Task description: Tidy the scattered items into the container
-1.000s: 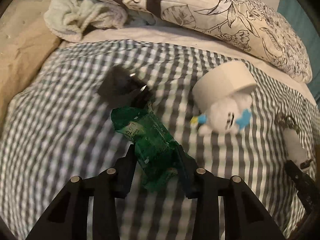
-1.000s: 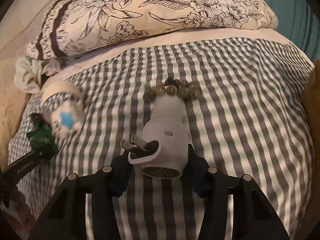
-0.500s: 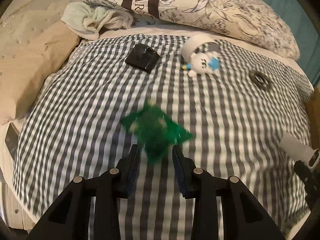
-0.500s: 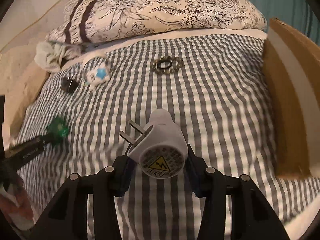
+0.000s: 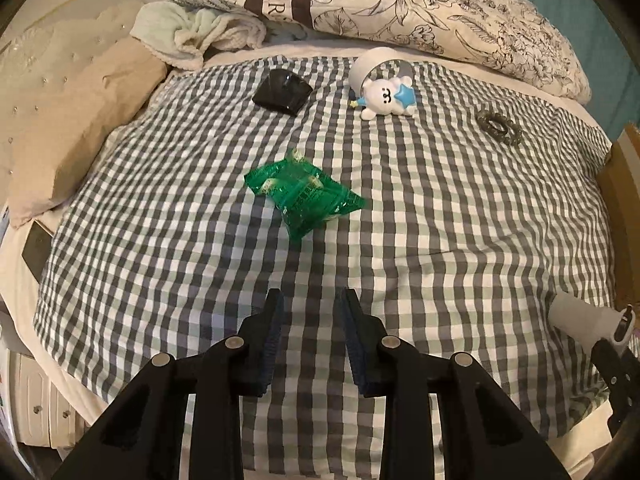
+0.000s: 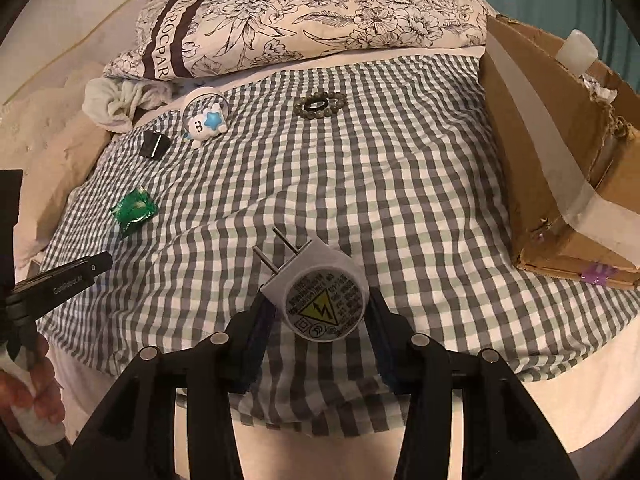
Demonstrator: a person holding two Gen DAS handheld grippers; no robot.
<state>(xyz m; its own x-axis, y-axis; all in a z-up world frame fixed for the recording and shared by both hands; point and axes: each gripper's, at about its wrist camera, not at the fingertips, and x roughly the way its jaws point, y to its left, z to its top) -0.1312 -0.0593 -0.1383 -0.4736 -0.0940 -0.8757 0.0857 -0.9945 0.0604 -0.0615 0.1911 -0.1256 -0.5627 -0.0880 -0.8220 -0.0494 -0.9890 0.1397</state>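
My right gripper (image 6: 318,304) is shut on a white plug adapter (image 6: 320,294) with two metal prongs, held above the checked bedspread; it also shows at the right edge of the left wrist view (image 5: 580,318). My left gripper (image 5: 312,320) is open and empty, well back from a green crinkled packet (image 5: 302,196) lying on the bedspread, also in the right wrist view (image 6: 134,210). A black box (image 5: 282,92), a white bear toy with a blue star (image 5: 386,92) and a bead bracelet (image 5: 498,126) lie farther back. A cardboard box (image 6: 560,160) stands on the right.
A floral pillow (image 5: 400,4) and a crumpled pale towel (image 5: 192,34) lie at the head of the bed. A beige cushion (image 5: 68,132) lies at the left. A white bottle (image 6: 576,50) sticks out of the cardboard box.
The left gripper has let go of the green packet and pulled back; the packet now lies on the bedspread. The right gripper has lifted the plug adapter and drawn back from the bracelet.
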